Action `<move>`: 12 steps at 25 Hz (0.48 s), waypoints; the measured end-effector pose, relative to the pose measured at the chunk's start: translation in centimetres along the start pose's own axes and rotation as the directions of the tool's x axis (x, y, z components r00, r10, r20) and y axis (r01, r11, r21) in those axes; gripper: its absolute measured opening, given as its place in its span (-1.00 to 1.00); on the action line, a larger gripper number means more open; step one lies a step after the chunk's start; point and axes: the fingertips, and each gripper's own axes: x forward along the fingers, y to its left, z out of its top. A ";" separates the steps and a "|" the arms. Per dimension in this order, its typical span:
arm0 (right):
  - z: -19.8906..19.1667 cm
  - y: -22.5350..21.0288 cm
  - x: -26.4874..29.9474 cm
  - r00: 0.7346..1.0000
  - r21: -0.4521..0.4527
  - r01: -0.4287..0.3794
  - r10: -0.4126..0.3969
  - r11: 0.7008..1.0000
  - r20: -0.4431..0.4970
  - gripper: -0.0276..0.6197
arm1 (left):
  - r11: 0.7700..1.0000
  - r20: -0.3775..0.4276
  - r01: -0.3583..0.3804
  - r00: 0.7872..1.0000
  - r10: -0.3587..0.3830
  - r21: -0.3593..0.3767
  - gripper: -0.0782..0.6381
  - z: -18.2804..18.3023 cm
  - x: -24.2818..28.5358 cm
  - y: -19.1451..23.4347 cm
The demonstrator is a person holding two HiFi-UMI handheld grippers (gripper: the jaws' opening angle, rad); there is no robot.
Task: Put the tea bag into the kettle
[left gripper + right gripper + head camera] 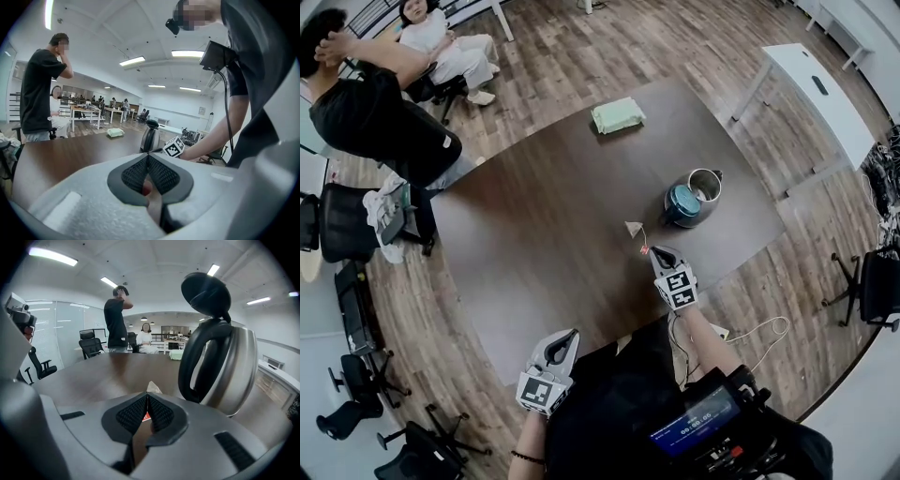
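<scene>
A steel kettle (689, 199) with a black handle stands on the dark table (534, 234), right of centre, its lid open. The small tea bag (634, 227) lies just left of it, with a string running to a red tag (644, 248). My right gripper (659, 254) is shut on that tag. In the right gripper view the tag (146, 416) shows between the pads, the tea bag (153, 387) just past the tips, and the kettle (225, 366) close on the right. My left gripper (566, 338) hangs shut at the table's near edge, its pads (159, 174) pressed together on nothing.
A folded green cloth (617, 114) lies at the table's far side. A white table (820, 94) stands to the right. A standing person (375, 103) and a seated person (450, 47) are at the upper left, with office chairs (356, 225) along the left.
</scene>
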 end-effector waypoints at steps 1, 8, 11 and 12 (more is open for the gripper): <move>-0.2 -0.2 0.5 1.000 -0.003 0.002 -0.002 1.000 -0.009 -0.89 | 1.000 0.000 -0.014 1.000 0.014 -0.006 -0.77 -0.1 -0.2 0.2; -2.0 -0.7 3.1 0.997 -0.004 -0.022 0.022 1.000 -0.080 -0.89 | 0.995 -0.042 -0.100 0.994 0.099 -0.024 -0.77 -0.4 -1.3 1.6; -2.8 -0.9 4.0 0.992 -0.006 -0.039 0.038 0.999 -0.116 -0.89 | 0.993 -0.042 -0.117 0.992 0.115 -0.035 -0.77 -0.6 -1.4 1.8; -2.8 -1.0 4.2 0.992 -0.007 -0.039 0.037 0.999 -0.120 -0.89 | 0.992 -0.043 -0.121 0.992 0.119 -0.040 -0.77 -0.8 -1.4 1.9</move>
